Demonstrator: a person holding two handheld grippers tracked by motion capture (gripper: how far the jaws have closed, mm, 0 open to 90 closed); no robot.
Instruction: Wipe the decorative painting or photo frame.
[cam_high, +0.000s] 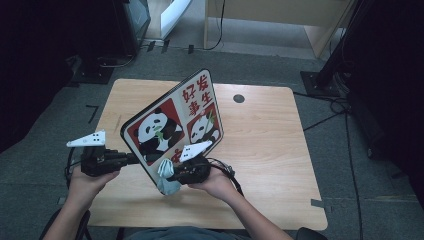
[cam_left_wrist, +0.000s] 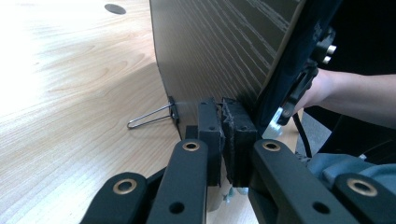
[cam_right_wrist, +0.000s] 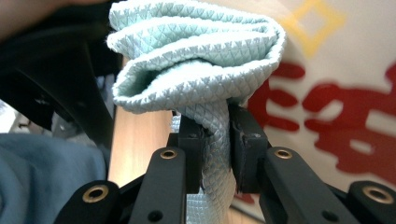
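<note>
A picture board (cam_high: 172, 120) with pandas and red characters stands tilted up over the wooden table (cam_high: 265, 145). My left gripper (cam_high: 135, 159) is shut on its lower left edge. In the left gripper view the pads (cam_left_wrist: 211, 130) pinch the edge of the board's dark wood-grain back (cam_left_wrist: 219, 51), and a wire stand (cam_left_wrist: 149, 117) sticks out from it. My right gripper (cam_high: 172, 176) is shut on a bunched pale blue cloth (cam_high: 167, 180) at the board's lower corner. In the right gripper view the cloth (cam_right_wrist: 196, 60) bulges above the gripper (cam_right_wrist: 217, 149), against the board's printed face (cam_right_wrist: 336, 93).
A round cable hole (cam_high: 238, 98) sits near the table's far edge. Bare tabletop lies right of the board. Pale wooden furniture (cam_high: 280, 15) stands on the floor beyond the table, and cables (cam_high: 330, 105) run along the floor at the right.
</note>
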